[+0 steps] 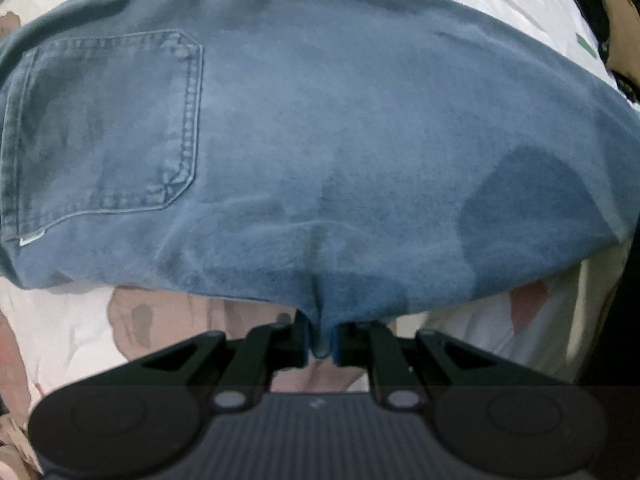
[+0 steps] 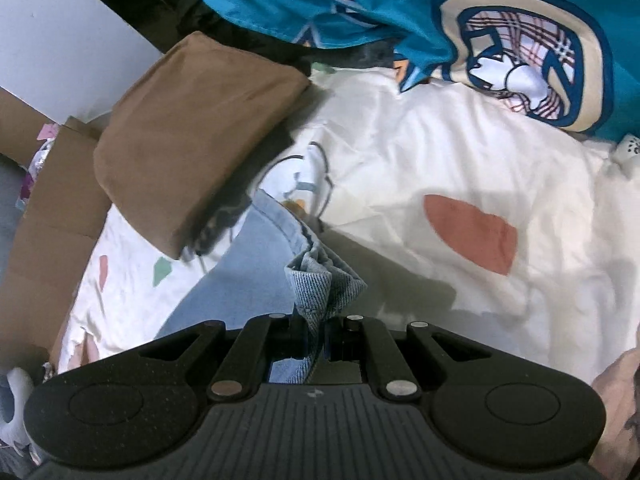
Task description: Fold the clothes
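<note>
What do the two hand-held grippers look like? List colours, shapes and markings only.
Both look alike. The left hand-held gripper has a matte black body with a ribbed centre panel, a round raised disc at each side, angled black linkage arms with silver pivot pins, and blue pads on the fingers. The right hand-held gripper has the same build. No cables or sleeves show.

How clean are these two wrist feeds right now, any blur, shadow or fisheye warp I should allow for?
Left wrist view: jeans bulge barrel-like from fisheye warp, soft overall, pocket stitching readable; left gripper casts a dark patch on the denim. Right wrist view: sharper near the right gripper, denim weave crisp; brown folded cloth smeared at its lower edge; bedsheet evenly lit, no glare.
</note>
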Demonstrator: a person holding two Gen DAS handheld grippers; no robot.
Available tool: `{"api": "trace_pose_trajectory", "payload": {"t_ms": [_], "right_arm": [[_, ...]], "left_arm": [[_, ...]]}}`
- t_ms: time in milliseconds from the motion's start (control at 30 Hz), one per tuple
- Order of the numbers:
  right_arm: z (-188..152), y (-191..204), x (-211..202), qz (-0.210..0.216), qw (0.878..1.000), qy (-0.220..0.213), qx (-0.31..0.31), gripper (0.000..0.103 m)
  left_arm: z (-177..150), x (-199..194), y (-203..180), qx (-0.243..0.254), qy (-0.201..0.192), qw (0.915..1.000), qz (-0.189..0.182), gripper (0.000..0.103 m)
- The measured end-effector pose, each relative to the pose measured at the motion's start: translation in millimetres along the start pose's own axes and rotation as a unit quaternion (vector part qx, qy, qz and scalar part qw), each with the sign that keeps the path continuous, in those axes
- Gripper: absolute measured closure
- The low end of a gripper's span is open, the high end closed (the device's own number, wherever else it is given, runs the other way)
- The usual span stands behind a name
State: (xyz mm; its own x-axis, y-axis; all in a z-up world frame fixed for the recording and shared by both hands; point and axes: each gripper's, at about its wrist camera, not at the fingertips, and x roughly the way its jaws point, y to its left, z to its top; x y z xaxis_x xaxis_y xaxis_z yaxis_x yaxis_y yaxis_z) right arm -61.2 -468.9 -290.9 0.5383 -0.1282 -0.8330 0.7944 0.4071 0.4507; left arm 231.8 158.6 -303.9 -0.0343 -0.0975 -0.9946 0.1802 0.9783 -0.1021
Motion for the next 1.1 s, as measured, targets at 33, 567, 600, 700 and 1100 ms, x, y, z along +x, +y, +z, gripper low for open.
{"api": "trace_pose_trajectory", "payload": {"t_ms": [33,567,600,700,1100], "right_arm": [[0.5,-1.5,0.3,-0.002,1.0,0.001,0.002,0.097],[-9.5,-48.6,56.2,-0.071,0.991,0.068,0.096,0.086],[-7.8,-47.5,57.5,-0.075,0.99,0.071,0.096,0.083],[-0.1,-43.7,59.0,-0.089,0.989,0.078,0.094,0.076],[40.0,3.2,55.6,-0.062,0.997,0.053,-0.009,0.062]], "left_arm": [[1.5,-1.1,2.6,0.001,-0.001,1.0,-0.002,0.093],[2.0,4.0,51.0,-0.072,-0.016,0.9973,-0.003,0.092],[2.2,3.6,53.8,-0.074,-0.017,0.9971,-0.002,0.092],[3.8,2.4,63.9,-0.087,-0.013,0.9961,-0.001,0.091],[7.4,-63.2,103.3,-0.058,-0.036,0.9974,0.024,0.064]]}}
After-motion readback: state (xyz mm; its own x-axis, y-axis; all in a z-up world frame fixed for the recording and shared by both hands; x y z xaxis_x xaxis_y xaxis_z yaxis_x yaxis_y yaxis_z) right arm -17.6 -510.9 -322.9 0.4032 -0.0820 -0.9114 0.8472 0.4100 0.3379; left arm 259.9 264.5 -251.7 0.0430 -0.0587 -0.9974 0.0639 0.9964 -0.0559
